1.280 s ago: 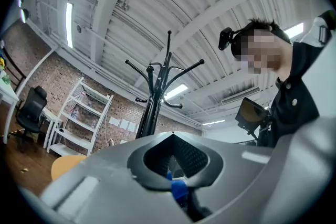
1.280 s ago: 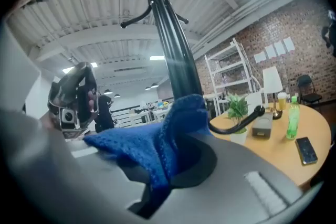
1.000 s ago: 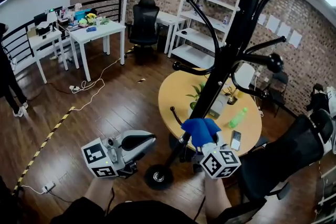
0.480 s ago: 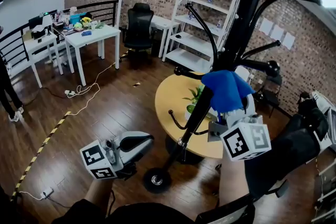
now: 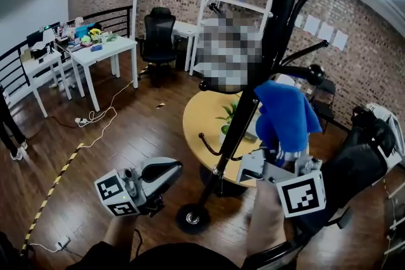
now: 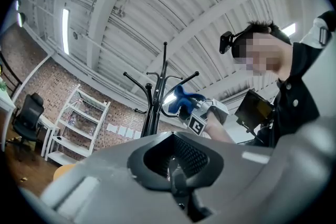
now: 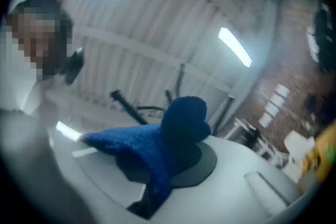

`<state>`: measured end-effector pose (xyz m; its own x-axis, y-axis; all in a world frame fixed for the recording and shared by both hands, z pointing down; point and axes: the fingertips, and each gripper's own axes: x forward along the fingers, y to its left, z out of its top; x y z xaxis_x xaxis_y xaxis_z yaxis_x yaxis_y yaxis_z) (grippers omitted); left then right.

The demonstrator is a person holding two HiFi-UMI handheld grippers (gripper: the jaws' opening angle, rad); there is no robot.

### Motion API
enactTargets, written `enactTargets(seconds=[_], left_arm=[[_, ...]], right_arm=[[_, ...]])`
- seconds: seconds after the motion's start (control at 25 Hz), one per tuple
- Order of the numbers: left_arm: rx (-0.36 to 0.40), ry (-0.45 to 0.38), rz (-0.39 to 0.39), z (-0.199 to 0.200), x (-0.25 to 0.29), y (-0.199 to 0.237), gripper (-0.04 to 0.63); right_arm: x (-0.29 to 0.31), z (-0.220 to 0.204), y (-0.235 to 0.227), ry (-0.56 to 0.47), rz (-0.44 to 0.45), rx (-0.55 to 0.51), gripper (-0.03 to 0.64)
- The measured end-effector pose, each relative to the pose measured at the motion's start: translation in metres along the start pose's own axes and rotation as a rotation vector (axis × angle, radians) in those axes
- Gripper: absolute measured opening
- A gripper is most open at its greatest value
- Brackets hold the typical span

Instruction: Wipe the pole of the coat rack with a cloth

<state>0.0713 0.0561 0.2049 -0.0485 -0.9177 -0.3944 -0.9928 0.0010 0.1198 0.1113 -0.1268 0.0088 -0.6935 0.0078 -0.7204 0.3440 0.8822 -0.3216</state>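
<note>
1. Head view: one black coat rack pole (image 5: 237, 129). One blue cloth (image 5: 285, 112) sits pinched in the right gripper (image 5: 278, 158), just beside the pole's upper part; contact cannot be told. One left gripper (image 5: 166, 169) is held low and idle.
2. Left gripper view: jaws pressed together, nothing between them.
3. Right gripper view: jaws clamped on the cloth, with its folds bunched above them.
4. Judgement: a wiping stroke looks to be in hand. The next move calls for pressing the cloth against the pole and sliding along it.

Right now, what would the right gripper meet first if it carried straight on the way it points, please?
Probably the coat rack's pole, just past the cloth in the right gripper; depth is unclear.
</note>
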Motion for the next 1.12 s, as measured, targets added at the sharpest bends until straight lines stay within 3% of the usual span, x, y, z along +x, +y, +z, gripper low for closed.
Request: enactTargets(seconds=[0.12, 0.16, 0.32, 0.44, 0.6, 0.68, 0.92, 1.12], left_arm=[[0.003, 0.01, -0.011, 0.001, 0.002, -0.001, 0.003], [0.001, 0.016, -0.014, 0.0, 0.003, -0.002, 0.003], [-0.004, 0.033, -0.032, -0.004, 0.012, -0.004, 0.003], [-0.008, 0.04, -0.044, -0.007, 0.02, -0.005, 0.003], [-0.016, 0.048, -0.047, -0.013, 0.025, -0.005, 0.003], [-0.013, 0.042, -0.044, -0.012, 0.026, -0.004, 0.003], [-0.002, 0.028, -0.013, -0.007, 0.018, 0.0, 0.003], [-0.002, 0.007, 0.011, -0.004, 0.01, 0.002, 0.003]], right_arm=[[-0.034, -0.004, -0.067, -0.163, -0.144, 0.565, 0.025], [-0.041, -0.005, -0.081, -0.203, -0.156, 0.674, 0.023], [-0.043, -0.011, -0.096, -0.179, -0.15, 0.788, 0.023], [-0.03, -0.017, -0.084, -0.061, -0.076, 0.748, 0.023], [-0.007, -0.025, -0.045, 0.119, 0.113, 0.577, 0.023], [0.001, -0.033, -0.031, 0.185, 0.16, 0.488, 0.023], [0.019, -0.05, -0.023, 0.282, 0.182, 0.29, 0.023], [0.038, -0.041, -0.012, 0.242, 0.183, 0.269, 0.023]])
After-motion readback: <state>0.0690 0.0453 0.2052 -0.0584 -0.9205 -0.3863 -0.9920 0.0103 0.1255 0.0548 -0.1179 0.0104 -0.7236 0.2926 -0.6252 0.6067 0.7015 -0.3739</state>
